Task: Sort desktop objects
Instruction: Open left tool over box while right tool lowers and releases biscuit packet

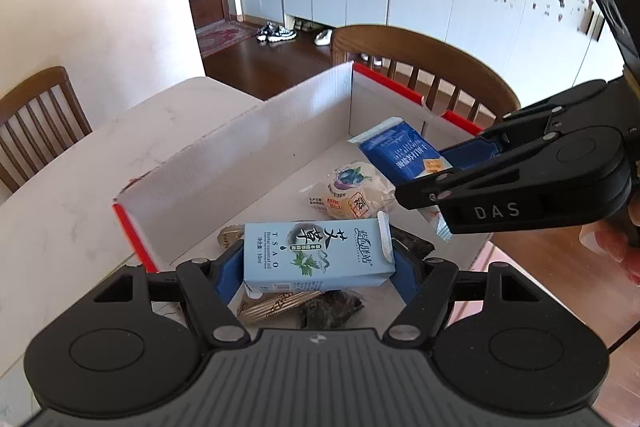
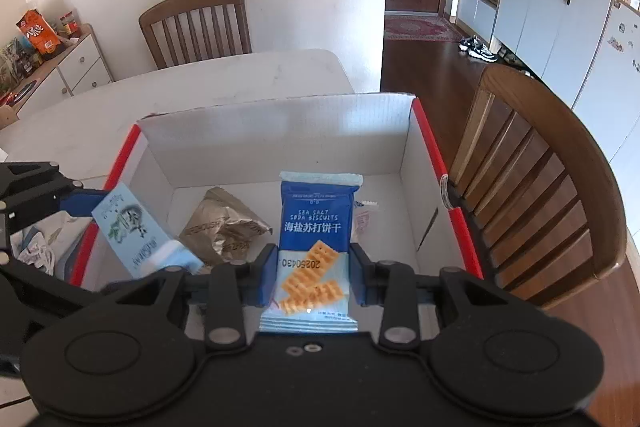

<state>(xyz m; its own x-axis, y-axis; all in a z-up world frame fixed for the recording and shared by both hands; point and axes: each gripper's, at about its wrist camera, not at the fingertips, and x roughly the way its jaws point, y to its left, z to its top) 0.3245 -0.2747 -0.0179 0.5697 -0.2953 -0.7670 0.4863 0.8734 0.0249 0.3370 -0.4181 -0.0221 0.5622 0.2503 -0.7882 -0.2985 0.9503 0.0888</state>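
My left gripper (image 1: 316,259) is shut on a light blue herbal-oil carton (image 1: 318,255) and holds it over the near edge of an open white cardboard box with red rims (image 1: 248,135). The carton also shows in the right wrist view (image 2: 140,231). My right gripper (image 2: 314,275) is shut on a blue soda biscuit packet (image 2: 314,235) and holds it above the box floor; the left wrist view shows the packet (image 1: 400,151) too. In the box lie a blueberry snack packet (image 1: 348,191), a crumpled gold wrapper (image 2: 224,223) and dark wrappers (image 1: 332,311).
The box (image 2: 400,131) stands on a pale table (image 2: 224,75). Wooden chairs stand at the far side (image 2: 196,23) and close to the right of the box (image 2: 536,179). Loose items (image 2: 36,251) lie on the table left of the box.
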